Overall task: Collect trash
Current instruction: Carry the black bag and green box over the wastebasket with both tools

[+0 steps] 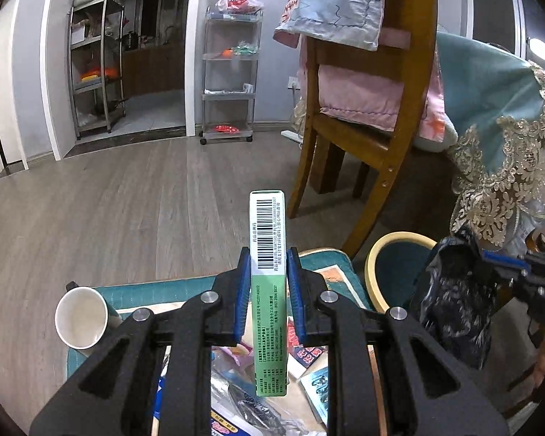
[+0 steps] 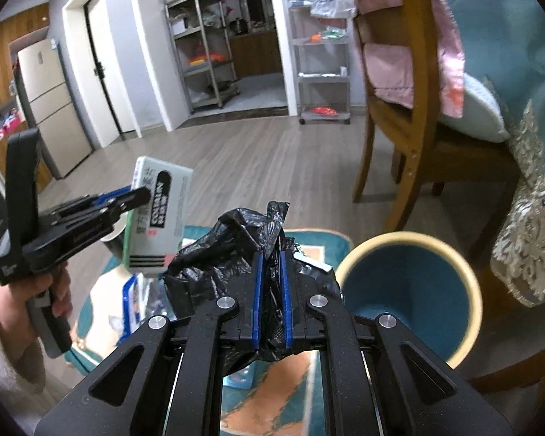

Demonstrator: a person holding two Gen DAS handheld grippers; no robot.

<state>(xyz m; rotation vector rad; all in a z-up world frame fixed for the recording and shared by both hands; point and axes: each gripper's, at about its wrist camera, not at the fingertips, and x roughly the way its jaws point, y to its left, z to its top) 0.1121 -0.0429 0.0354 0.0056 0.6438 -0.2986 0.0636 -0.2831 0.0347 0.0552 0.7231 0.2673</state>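
- The green box (image 1: 267, 290), a slim carton with a barcode on its narrow face, stands on end between the blue pads of the left tool (image 1: 269, 265); the pads press on its two broad sides, so the tool is pinching it in mid-air above the clutter.
- In the right wrist view the same box (image 2: 161, 210) shows a pale broad face with dark lettering, tilted, with the left tool (image 2: 141, 194) clamped on its edge and a hand (image 2: 56, 294) in a pale fuzzy sleeve on the handle.
- The black trash bag (image 2: 236, 239), crinkled and bunched, is squeezed between the pads of the right tool (image 2: 270, 265), which are pressed nearly together on the plastic; the bag's loose folds spill to the left and forward.
- Below the box lies a heap of wrappers and packets (image 1: 258, 392) on a teal patterned mat (image 1: 185, 287), with a white paper cup (image 1: 80, 318) tipped on its side at the mat's left edge.
- Just right of the bag stands a round bin (image 2: 410, 290) with a cream rim and blue inside, its mouth unobstructed.
- Beyond it a wooden chair (image 1: 363, 138) and a lace-edged tablecloth (image 1: 505, 167) crowd the right side.
- The wood floor (image 1: 127, 196) ahead and to the left is bare up to a wheeled shelf cart (image 1: 229, 83).
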